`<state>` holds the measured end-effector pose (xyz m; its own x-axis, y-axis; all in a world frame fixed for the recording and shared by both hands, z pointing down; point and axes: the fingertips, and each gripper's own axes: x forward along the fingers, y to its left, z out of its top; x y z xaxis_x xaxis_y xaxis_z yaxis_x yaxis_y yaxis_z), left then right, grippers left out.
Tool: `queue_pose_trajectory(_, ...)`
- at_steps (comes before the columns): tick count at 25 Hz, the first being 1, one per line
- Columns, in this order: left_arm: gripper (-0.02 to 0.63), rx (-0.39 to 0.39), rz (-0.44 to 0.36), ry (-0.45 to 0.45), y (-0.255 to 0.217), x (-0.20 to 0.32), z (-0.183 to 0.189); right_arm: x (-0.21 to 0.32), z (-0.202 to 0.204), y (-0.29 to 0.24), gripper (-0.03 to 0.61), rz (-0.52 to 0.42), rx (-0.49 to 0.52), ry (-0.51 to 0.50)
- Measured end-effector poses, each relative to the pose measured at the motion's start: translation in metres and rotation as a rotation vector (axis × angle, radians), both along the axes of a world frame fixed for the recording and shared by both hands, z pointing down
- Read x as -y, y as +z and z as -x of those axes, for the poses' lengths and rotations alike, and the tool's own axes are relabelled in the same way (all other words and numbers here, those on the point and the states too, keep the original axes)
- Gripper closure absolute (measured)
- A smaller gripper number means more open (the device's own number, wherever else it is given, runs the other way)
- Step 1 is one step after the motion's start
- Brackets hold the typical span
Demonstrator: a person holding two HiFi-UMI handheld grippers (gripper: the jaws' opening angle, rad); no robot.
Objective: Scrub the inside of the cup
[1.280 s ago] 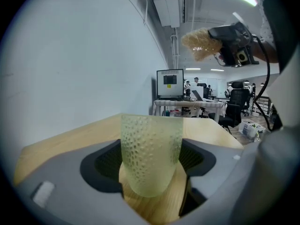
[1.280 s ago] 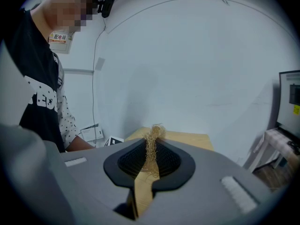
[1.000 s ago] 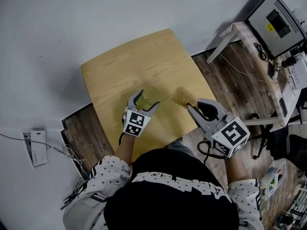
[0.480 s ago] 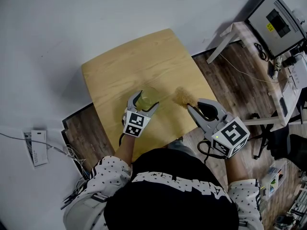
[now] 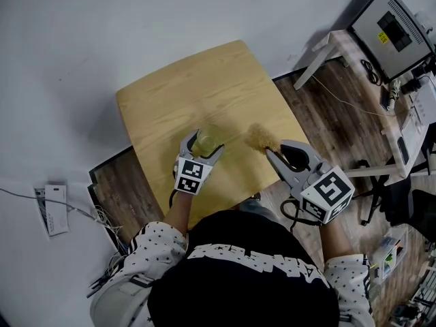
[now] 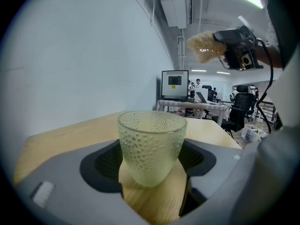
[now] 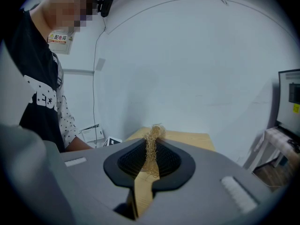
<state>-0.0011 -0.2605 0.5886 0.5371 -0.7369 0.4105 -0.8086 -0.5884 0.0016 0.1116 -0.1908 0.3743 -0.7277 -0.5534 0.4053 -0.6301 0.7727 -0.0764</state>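
Left tongs [image 5: 208,144] stand wide, their pads pressed on the sides of the pebbled glass cup [image 6: 151,144]. The cup is upright, base on the wooden worktop [image 5: 184,87], towards its near edge. Right tongs [image 5: 274,155] are pinched narrow on a tan fibrous scrubber [image 5: 259,137], raised to the cup's right, apart from it. Beyond, a monitor [image 5: 392,26] on a white desk.

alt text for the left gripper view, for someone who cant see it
A pebbled pale-green glass cup stands upright on a wooden table, clasped between the grey jaws of the left gripper. Upper right, the right gripper holds a straw-coloured scrubber in the air.
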Motion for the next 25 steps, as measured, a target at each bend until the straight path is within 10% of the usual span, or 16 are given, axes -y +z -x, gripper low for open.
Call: queue_pose_trajectory(25, 0.238, -0.057, 0.020, -0.037, 0.0037, -0.0015, 0.0072, -0.0053, -0.0021, 0.0004, 0.520, 0.004, 0.008, 0.005)
